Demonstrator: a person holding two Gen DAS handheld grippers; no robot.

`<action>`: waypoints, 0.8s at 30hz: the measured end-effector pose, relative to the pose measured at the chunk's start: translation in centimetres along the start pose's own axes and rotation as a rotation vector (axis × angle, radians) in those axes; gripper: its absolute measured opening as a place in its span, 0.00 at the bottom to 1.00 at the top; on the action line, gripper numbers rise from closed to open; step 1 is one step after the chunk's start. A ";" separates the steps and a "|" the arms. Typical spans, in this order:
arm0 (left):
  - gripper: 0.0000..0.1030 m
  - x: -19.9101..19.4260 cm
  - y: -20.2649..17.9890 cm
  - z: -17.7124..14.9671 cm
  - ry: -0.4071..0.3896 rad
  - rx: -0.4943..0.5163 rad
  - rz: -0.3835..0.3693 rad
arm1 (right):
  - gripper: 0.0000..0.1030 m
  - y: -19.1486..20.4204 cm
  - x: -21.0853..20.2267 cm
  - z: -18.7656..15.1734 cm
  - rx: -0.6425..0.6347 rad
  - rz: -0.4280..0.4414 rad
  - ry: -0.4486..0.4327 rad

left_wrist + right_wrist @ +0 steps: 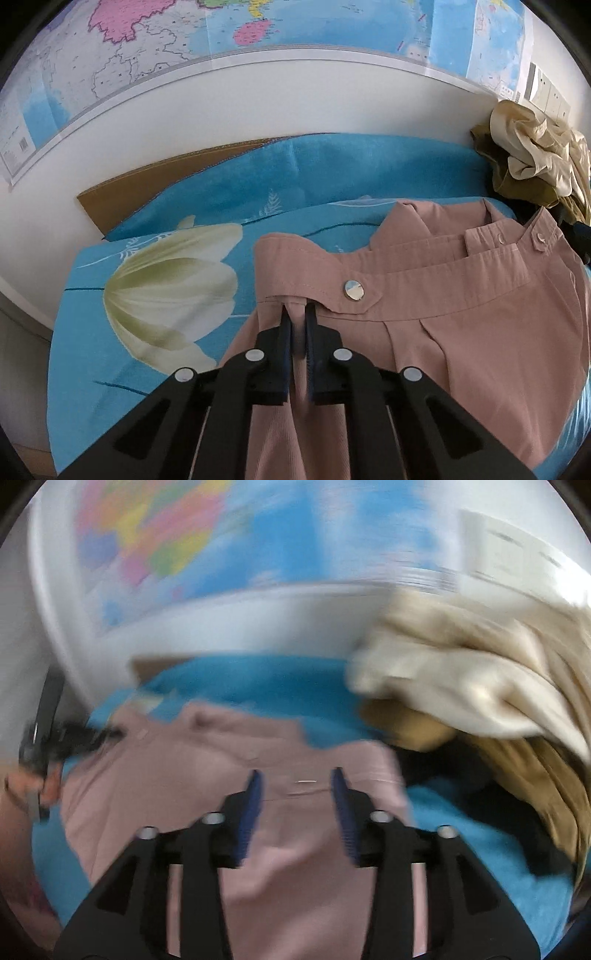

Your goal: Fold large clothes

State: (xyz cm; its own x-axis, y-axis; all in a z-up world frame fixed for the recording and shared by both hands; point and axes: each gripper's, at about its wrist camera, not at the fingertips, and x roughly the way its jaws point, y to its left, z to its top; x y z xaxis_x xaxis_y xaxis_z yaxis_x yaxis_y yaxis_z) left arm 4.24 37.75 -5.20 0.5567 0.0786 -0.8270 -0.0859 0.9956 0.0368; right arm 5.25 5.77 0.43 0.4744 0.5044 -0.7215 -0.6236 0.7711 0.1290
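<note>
- The pink trousers [461,325] lie on a blue flower-print bedspread [155,295], filling the right and lower part of my left wrist view, waistband toward the wall.
- My left gripper [299,314] is pinched together on a fold of the pink cloth just under the waistband, below a tab fastened with a shiny metal snap [354,288].
- Two more small snaps [540,238] sit on the far end of the waistband, near the right edge.
- A big pale tulip [170,291] is printed on the bedspread just left of the trousers.
- A sheet of brown cardboard [147,188] stands between the bedspread and the white wall.
- A heap of cream and olive clothes [535,158] is piled at the far right, beyond the trousers.
- A wall map [184,55] hangs above, with white switch plates [546,92] at its right.
- My right wrist view is badly blurred; the pink trousers [184,775] spread beneath and ahead of my right gripper [297,779].
- That gripper stands spread, blue pads apart, with pink cloth showing between them; the pads do not press on it as far as I can tell.
- The cream and tan clothes [480,672] are at the upper right, the left gripper [48,738] at the left edge, the map [221,554] above.
</note>
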 end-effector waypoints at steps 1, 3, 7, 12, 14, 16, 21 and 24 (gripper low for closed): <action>0.07 0.1 0.0 0.0 0.001 0.000 0.003 | 0.48 1.5 1.1 0.3 -0.052 0.026 0.018; 0.07 0.2 -0.1 0.0 0.005 -0.001 0.003 | 0.50 3.7 3.5 0.9 -0.122 0.067 0.066; 0.07 0.2 0.1 0.0 0.005 -0.019 -0.002 | 0.09 6.2 9.0 1.3 -0.209 0.074 0.201; 0.05 -1.1 1.0 0.5 -0.041 -0.057 -0.008 | 0.04 6.6 6.7 4.3 -0.214 0.086 0.072; 0.05 -1.6 1.9 1.0 -0.073 -0.097 -0.015 | 0.04 6.9 6.0 5.7 -0.216 0.078 0.023; 0.05 -1.3 2.8 1.3 -0.074 -0.134 -0.009 | 0.04 7.6 7.8 6.0 -0.258 0.023 0.038; 0.25 -0.5 2.4 0.5 -0.028 -0.124 -0.016 | 0.22 6.9 14.1 3.8 -0.251 -0.015 0.186; 0.44 -1.5 1.1 -0.5 -0.045 -0.054 -0.026 | 0.38 5.2 12.9 3.4 -0.163 0.046 0.171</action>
State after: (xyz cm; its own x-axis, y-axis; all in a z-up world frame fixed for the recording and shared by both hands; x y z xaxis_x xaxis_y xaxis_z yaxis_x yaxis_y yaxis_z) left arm 2.91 38.70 -4.25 0.5958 0.0564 -0.8012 -0.1146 0.9933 -0.0153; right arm 10.22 17.62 -5.86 0.3396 0.4534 -0.8241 -0.7407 0.6689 0.0628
